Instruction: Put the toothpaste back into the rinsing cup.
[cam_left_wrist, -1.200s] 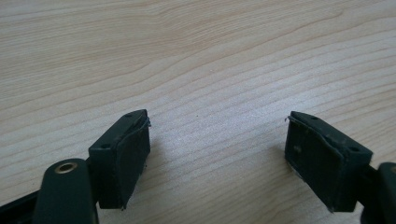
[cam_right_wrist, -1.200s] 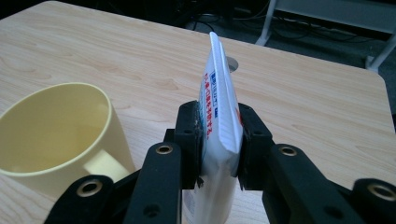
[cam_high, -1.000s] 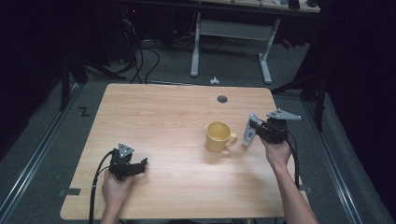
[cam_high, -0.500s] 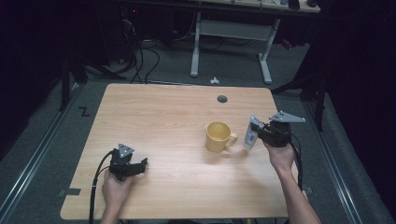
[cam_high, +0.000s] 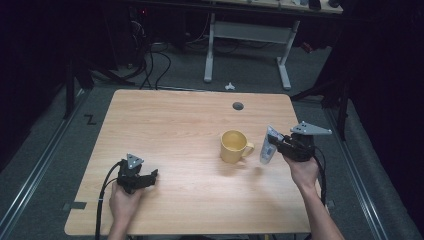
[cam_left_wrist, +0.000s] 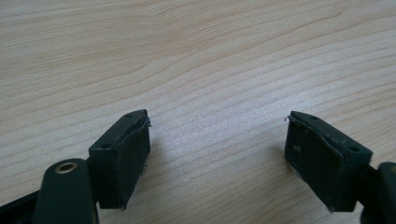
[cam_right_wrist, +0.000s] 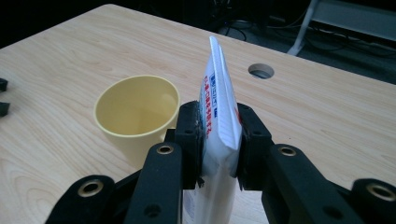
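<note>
The white tube (cam_right_wrist: 218, 116) (blue and red print on its side) stood pinched between the jaws of the right gripper (cam_right_wrist: 217, 140), flat crimped end up, held above the table (cam_high: 175, 125) just to the right of the yellow mug (cam_high: 234, 146). The mug sat upright, its handle turned toward the tube. Well apart, near the table's front left, the left gripper (cam_left_wrist: 217, 156) rested low over bare wood, jaws spread with nothing between them.

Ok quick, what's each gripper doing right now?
Left gripper: open, fingers wide apart over bare table, holding nothing.
Right gripper: shut on the white tube, held beside the yellow mug.
</note>
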